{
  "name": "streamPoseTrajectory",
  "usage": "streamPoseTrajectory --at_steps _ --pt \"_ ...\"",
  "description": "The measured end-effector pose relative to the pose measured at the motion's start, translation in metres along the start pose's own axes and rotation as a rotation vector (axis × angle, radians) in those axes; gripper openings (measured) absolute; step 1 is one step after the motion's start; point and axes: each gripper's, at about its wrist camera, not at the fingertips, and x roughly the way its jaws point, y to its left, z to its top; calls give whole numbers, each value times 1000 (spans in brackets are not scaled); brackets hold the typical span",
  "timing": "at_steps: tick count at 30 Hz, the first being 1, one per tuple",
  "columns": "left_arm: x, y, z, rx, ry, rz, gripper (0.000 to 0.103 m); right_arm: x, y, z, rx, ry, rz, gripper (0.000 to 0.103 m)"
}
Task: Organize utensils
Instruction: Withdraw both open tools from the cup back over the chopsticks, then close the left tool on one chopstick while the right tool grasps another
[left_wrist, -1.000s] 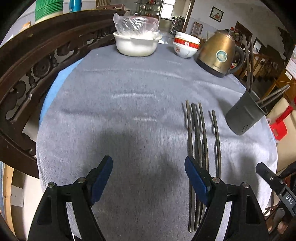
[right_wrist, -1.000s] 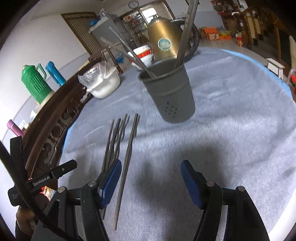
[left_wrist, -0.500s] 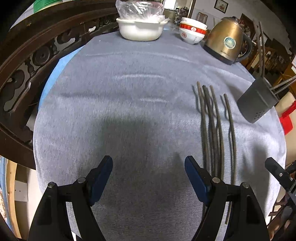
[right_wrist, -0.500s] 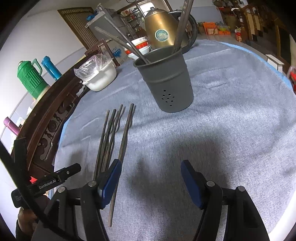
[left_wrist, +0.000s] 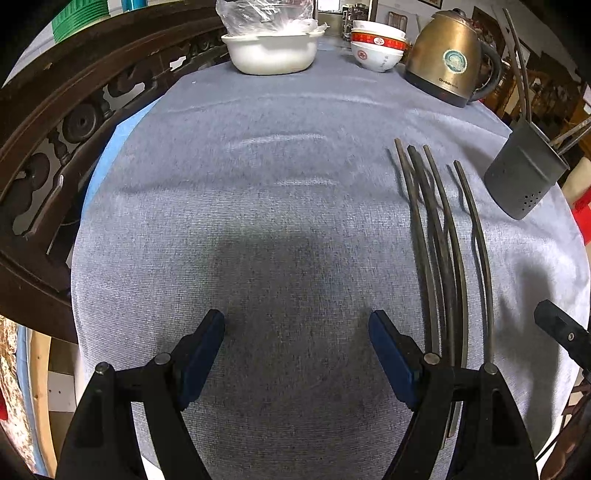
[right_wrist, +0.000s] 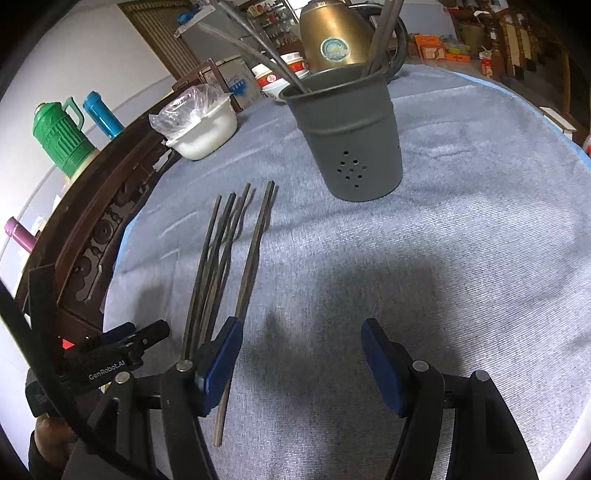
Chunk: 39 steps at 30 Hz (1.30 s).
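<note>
Left gripper (left_wrist: 297, 354): jaws spread wide, nothing between them, over bare grey cloth near the table's front edge.
Right gripper (right_wrist: 301, 360): jaws apart and empty; its left blue pad (right_wrist: 218, 363) sits over the near ends of the chopsticks.
Tablecloth (left_wrist: 258, 221): grey, covering the round table.
Chopsticks (left_wrist: 439, 236): dark loose sticks lying side by side, running near to far, right of the left gripper.
Utensil holder (right_wrist: 345, 133): grey perforated cup, upright, beyond the chopsticks' far ends and to their right, with several sticks standing in it.
Kettle (left_wrist: 448, 55): brass-coloured, far right.
Stacked bowls (left_wrist: 376, 46): far centre.
White dish (left_wrist: 271, 51): far, topped with plastic wrap.
</note>
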Motion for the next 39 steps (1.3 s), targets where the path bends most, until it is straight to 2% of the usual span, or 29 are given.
streamPoseTrajectory --at_steps 9,16,17,19,22,24,26,28,30,35,39 --pt "-1 1 -2 14 -4 5 81 9 10 11 -30 45 4 71" --pt "-1 3 0 9 5 -9 81 29 29 41 -45 92 21 68" --pt "-1 4 0 5 6 -13 81 32 32 46 -50 99 19 66" --pt "-1 6 1 -7 9 -23 81 40 38 52 -58 112 13 53" --pt "-1 8 1 -15 14 -31 81 57 43 60 -56 159 -17 41" --pt "-1 10 2 -20 18 -36 81 66 44 63 -53 181 -27 40" --pt "-1 10 5 -25 29 -40 81 73 47 65 -68 186 -57 34" --pt "-1 10 7 -32 42 -52 81 76 48 68 -81 210 -66 13" --pt "0 11 10 -44 61 -74 81 77 46 69 -97 232 -59 10" --pt "0 4 32 -65 95 -135 81 69 39 69 -211 291 -101 9" --pt "5 -12 56 -54 136 -169 80 66 27 70 -196 298 -71 10"
